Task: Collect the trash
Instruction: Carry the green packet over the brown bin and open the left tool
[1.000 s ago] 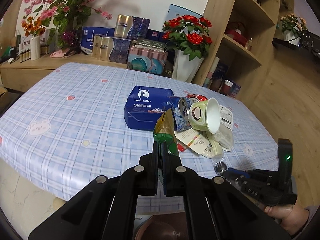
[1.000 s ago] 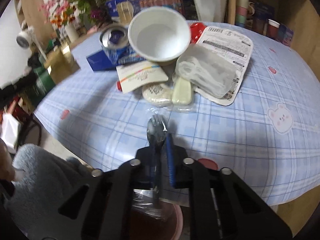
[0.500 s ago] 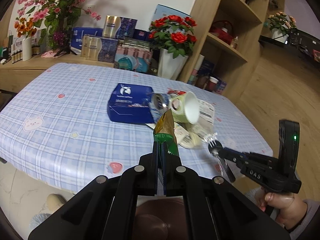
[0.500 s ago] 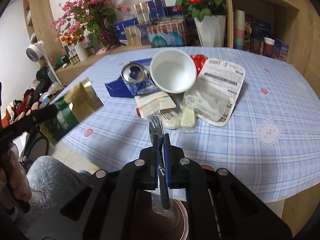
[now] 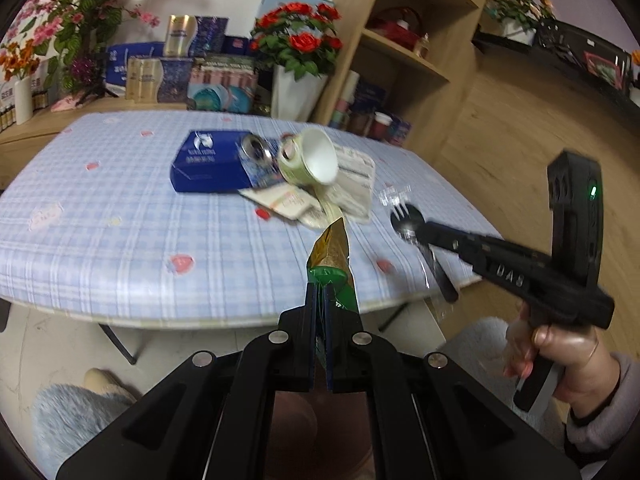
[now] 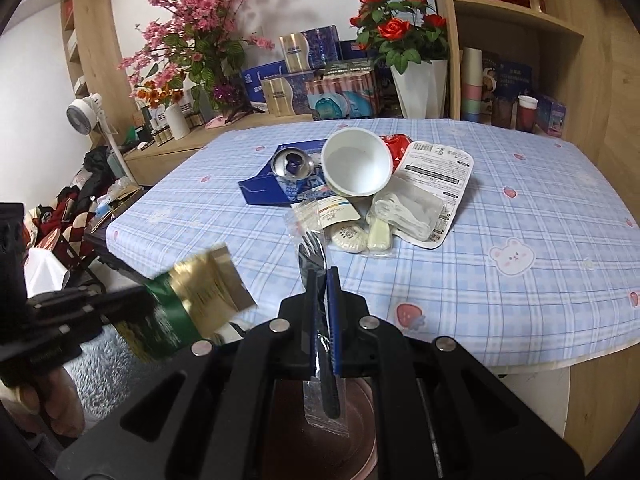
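My left gripper (image 5: 320,292) is shut on a green and gold snack packet (image 5: 332,256), held off the near edge of the table; the packet also shows in the right wrist view (image 6: 192,300). My right gripper (image 6: 322,280) is shut on a black plastic spork in a clear wrapper (image 6: 314,256), seen from the left wrist view too (image 5: 408,222). Both hang above a reddish-brown bin (image 6: 360,408). On the table lie a white paper cup (image 6: 356,162), a crushed can (image 6: 292,164), a blue box (image 5: 208,162) and several wrappers (image 6: 424,196).
The table with the blue checked cloth (image 6: 500,280) stands ahead. Flower vases (image 6: 416,76) and boxes line a sideboard behind it. Wooden shelves (image 5: 404,52) stand at the right. A small fan (image 6: 86,114) and clutter are at the left floor.
Both grippers have pulled back from the table with their items, away from the trash pile, and now hang beyond the near edge. The trash pile has not moved.
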`<action>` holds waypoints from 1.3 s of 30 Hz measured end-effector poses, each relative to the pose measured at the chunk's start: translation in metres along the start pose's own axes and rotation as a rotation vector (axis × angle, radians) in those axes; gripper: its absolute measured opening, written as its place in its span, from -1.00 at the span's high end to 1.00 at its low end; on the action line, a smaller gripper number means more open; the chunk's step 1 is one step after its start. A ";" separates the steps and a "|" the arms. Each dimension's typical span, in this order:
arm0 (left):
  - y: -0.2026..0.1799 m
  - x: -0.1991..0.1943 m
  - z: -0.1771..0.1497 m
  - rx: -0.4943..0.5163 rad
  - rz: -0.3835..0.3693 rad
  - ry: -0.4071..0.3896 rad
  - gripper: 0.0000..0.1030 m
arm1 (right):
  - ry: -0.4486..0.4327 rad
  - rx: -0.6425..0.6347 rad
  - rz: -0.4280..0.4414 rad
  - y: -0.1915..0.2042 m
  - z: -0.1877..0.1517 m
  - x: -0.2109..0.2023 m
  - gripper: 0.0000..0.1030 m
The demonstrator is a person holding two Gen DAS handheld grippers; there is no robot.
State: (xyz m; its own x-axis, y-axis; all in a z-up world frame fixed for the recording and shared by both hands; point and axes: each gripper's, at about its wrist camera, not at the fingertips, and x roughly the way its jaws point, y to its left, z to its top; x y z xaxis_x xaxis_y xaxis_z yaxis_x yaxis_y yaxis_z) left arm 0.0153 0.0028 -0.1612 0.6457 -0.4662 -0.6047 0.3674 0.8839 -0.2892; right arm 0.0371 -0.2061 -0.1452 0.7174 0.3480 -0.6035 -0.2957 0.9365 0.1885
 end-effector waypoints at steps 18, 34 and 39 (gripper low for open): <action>-0.009 0.012 -0.026 0.026 -0.022 0.047 -0.04 | 0.009 -0.013 0.008 0.012 -0.016 -0.014 0.83; 0.022 -0.031 -0.017 0.002 0.369 -0.253 -0.88 | 0.070 -0.004 0.028 0.019 -0.060 -0.003 0.83; 0.024 -0.026 -0.018 -0.005 0.382 -0.226 -0.88 | 0.146 0.006 0.069 0.031 -0.075 0.012 0.83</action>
State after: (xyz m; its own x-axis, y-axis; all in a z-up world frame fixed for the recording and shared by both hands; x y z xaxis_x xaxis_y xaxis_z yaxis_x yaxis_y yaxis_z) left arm -0.0048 0.0365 -0.1660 0.8648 -0.1021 -0.4917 0.0717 0.9942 -0.0803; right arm -0.0110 -0.1766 -0.2051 0.5963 0.4022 -0.6947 -0.3371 0.9109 0.2380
